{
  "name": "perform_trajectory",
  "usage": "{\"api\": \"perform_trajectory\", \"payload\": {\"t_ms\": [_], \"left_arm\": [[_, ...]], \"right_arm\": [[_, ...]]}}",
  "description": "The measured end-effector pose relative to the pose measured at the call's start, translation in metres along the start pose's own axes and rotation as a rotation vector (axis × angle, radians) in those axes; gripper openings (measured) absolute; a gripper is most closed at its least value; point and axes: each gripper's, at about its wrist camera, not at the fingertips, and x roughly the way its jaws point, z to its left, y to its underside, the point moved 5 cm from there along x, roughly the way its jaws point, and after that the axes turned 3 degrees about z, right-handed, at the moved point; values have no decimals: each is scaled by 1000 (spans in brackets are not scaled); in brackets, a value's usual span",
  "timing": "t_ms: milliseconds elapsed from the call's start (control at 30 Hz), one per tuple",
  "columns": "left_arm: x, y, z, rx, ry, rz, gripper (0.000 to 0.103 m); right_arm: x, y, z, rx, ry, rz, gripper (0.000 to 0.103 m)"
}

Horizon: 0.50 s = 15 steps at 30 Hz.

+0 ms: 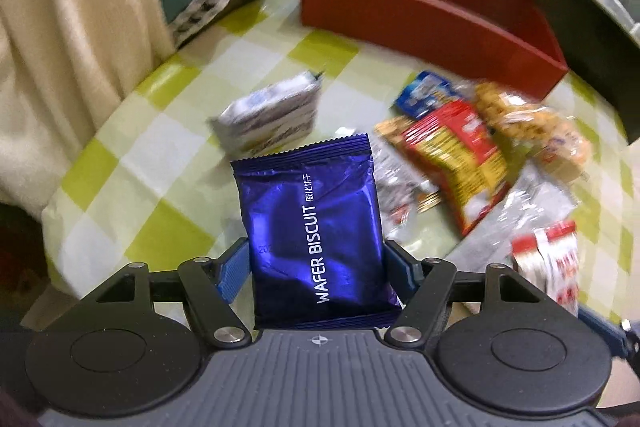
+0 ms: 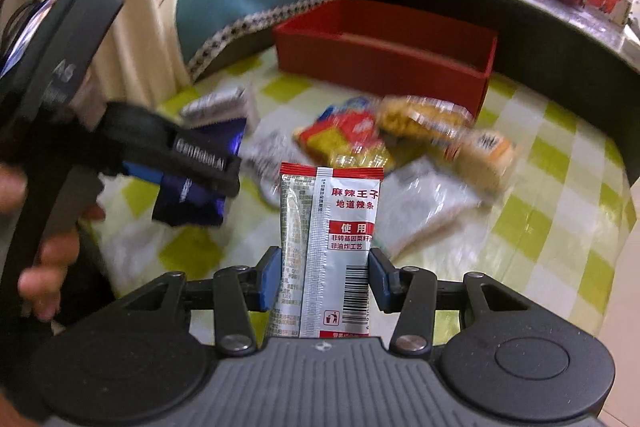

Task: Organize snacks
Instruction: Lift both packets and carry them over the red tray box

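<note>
Snacks fill both our grippers: our left gripper (image 1: pixel 316 259) is clamped on a glossy purple-blue wafer biscuit packet (image 1: pixel 310 223) with crimped ends and white lettering, standing upright above the checked green tablecloth (image 1: pixel 132 163). Our right gripper (image 2: pixel 326 273) is clamped on a silver-and-red spicy strip sachet (image 2: pixel 330 239) bearing a barcode. At one o'clock from the packet, blurred loose snack packets (image 1: pixel 460 139) lie before an open red box (image 1: pixel 420 7).
</note>
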Motion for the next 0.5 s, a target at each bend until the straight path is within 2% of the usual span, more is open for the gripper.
{"api": "perform_trajectory", "payload": {"t_ms": [133, 500], "left_arm": [[-5, -16, -13, 35, -1, -46, 76], [-1, -79, -35, 32, 16, -123, 76]], "right_arm": [[8, -22, -17, 27, 19, -18, 49], [25, -94, -52, 80, 27, -104, 49]]}}
